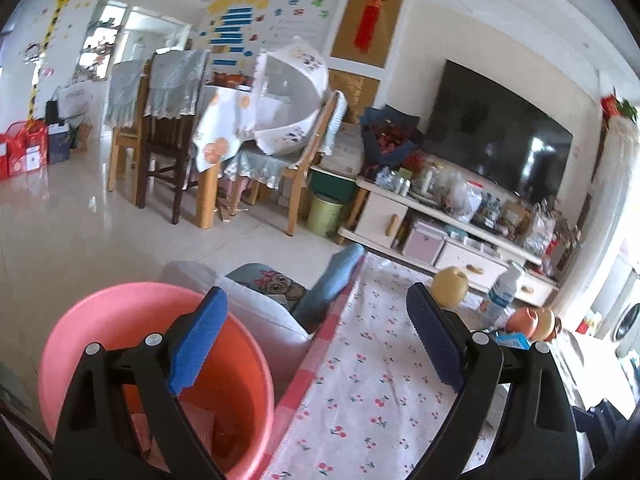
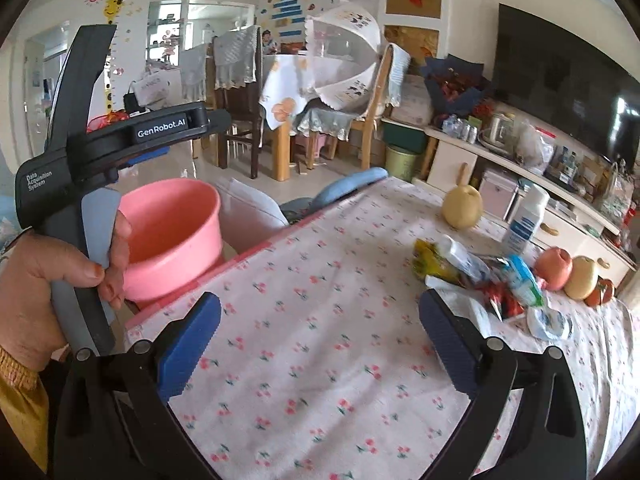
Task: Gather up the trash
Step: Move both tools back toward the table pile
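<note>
On the cherry-print tablecloth (image 2: pixel 320 320), at about two o'clock from the right gripper (image 2: pixel 320 336), lies the trash: a loose heap of wrappers (image 2: pixel 476 268) with a yellow-green packet, a clear bag, a red wrapper and a blue-and-white carton, plus a crumpled white-and-blue piece (image 2: pixel 548 322) just beside it at four o'clock of the heap. The right gripper hangs above the cloth with its blue-padded jaws spread wide and nothing between them; its right finger sits just beside the near edge of the heap, though contact cannot be told.

Beyond the heap, at twelve o'clock from it, a yellow pear (image 2: pixel 462 206) stands upright, with a white bottle (image 2: pixel 524 220) near it. At three o'clock of the heap sit a red apple (image 2: pixel 554 268) and a pale fruit (image 2: pixel 580 278), touching each other.

Off the table's left edge, at ten o'clock in the right wrist view, a pink bucket (image 2: pixel 172 236) stands with some pinkish scraps in its bottom, seen in the left wrist view. The left gripper (image 1: pixel 316 340) hovers over the bucket's rim and the table edge, jaws wide apart and empty; the person's left hand (image 2: pixel 60 272) holds its grey handle.
</note>
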### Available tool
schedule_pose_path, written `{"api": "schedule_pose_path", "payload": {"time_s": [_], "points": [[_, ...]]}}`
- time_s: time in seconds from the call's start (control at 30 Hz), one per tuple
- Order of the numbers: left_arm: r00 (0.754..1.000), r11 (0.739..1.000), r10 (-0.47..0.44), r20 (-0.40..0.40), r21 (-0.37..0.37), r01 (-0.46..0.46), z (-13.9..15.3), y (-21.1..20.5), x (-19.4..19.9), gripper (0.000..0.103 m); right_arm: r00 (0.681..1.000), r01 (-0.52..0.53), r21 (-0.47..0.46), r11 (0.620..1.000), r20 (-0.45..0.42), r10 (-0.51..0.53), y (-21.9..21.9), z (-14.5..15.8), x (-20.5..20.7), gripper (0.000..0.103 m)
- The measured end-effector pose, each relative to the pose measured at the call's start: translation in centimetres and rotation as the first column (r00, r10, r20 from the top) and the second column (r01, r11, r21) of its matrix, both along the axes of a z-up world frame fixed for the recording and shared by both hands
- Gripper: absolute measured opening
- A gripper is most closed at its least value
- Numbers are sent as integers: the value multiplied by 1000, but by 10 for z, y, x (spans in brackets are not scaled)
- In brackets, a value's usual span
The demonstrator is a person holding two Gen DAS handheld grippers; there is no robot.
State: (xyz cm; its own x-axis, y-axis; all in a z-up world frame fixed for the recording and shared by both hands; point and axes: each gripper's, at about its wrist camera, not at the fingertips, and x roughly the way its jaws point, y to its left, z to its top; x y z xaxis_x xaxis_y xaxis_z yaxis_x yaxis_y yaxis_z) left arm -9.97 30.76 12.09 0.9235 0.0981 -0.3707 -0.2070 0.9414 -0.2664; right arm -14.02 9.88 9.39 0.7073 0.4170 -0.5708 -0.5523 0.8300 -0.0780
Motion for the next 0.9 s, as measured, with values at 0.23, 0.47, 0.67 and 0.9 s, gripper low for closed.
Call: {"api": "schedule_pose_path", "payload": {"time_s": [0.23,0.47,0.67,0.9], "points": [[997,998,-60,-40,28,61,-5,-31,15,91,1000,23,0,1000,-18,-23,-27,-6,-3,98],[992,993,-113,-61,37,116,-9,-61,24,92,999,31,-2,1000,-24,-31,-50,-10,-5,98],[985,988,-140,-101,53,145,-15,-82,35,92,998,44,9,999,-49,-43,-67,-17,-3,98],[968,976,-187,-167,85,203,-23,-115,48,92,992,106,26,994,-70,-104,-93,-20,3,98]]}}
